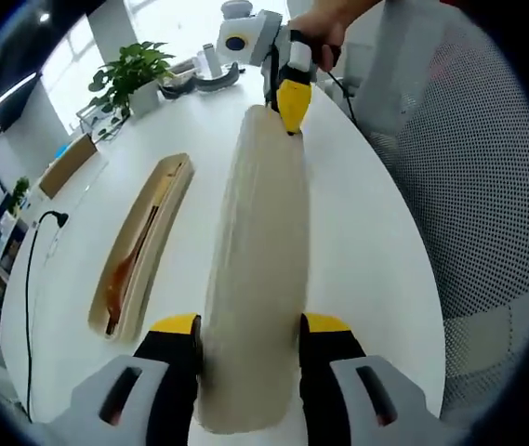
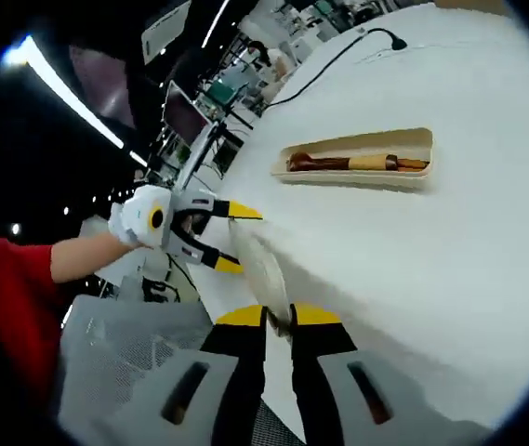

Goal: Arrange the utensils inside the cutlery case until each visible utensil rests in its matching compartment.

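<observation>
In the left gripper view, a black cable (image 1: pixel 30 269) is trailing along the left edge of the white table (image 1: pixel 357 242), and a potted plant (image 1: pixel 132 72) is standing at the far left corner. Just right of the cable, the open cutlery case (image 1: pixel 143 246) is lying lengthwise on the table with a wooden utensil (image 1: pixel 126 269) resting inside it, well apart from either pair of jaws. To its right, the long pale lid (image 1: pixel 257 269) is being held up lengthwise: the left gripper (image 1: pixel 250 327) is grasping the near end, its jaws pressing against both sides, while the right gripper (image 1: pixel 292 102) is pinching the far end under a person's hand (image 1: pixel 322 30). A mesh chair (image 1: pixel 473 177) is standing at the right. In the right gripper view, the left gripper (image 2: pixel 231 237) is sitting at the left, the right gripper (image 2: pixel 278 316) is clenching the lid's (image 2: pixel 262 265) edge between nearly closed jaws, and the case (image 2: pixel 357 160) is lying farther right, holding the utensil (image 2: pixel 357 163).
</observation>
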`<state>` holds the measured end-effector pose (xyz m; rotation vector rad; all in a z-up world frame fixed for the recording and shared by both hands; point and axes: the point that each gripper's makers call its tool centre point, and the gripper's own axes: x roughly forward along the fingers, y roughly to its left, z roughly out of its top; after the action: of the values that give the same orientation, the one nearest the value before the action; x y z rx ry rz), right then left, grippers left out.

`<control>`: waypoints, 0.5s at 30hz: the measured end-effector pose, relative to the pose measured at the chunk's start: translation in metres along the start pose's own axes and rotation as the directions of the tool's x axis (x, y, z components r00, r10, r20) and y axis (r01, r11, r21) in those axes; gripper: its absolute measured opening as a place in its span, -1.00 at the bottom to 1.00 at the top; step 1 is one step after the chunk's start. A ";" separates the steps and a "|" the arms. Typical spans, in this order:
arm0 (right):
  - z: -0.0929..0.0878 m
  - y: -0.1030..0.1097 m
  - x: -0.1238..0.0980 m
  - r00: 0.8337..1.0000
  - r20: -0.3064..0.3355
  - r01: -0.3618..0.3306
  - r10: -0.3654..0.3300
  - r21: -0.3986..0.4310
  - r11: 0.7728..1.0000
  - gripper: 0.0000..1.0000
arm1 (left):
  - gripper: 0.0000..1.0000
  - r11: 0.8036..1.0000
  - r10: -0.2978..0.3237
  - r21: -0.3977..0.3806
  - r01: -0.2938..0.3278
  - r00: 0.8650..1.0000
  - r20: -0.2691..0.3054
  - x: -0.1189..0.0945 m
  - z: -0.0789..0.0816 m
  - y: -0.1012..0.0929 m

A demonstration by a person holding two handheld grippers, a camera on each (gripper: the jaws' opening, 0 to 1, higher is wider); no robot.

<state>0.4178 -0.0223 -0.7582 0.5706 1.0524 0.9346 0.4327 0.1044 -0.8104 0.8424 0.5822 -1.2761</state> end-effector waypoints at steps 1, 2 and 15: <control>0.004 0.002 -0.001 1.000 0.016 -0.015 0.015 0.047 0.999 -0.89 | -0.13 1.000 0.002 -0.005 -0.002 1.000 0.003 0.000 0.000 0.002; 0.011 0.002 -0.002 0.999 0.045 -0.020 0.015 0.101 0.995 -0.91 | -0.13 1.000 -0.003 -0.005 0.003 1.000 0.003 0.001 0.000 0.001; 0.024 0.004 0.002 0.994 0.106 -0.038 0.019 0.181 0.983 -0.95 | -0.15 0.996 -0.031 -0.083 0.029 0.999 -0.023 0.003 -0.002 0.003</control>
<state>0.4386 -0.0176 -0.7461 0.7805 1.0439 0.8290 0.4364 0.1044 -0.8137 0.7836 0.6643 -1.2617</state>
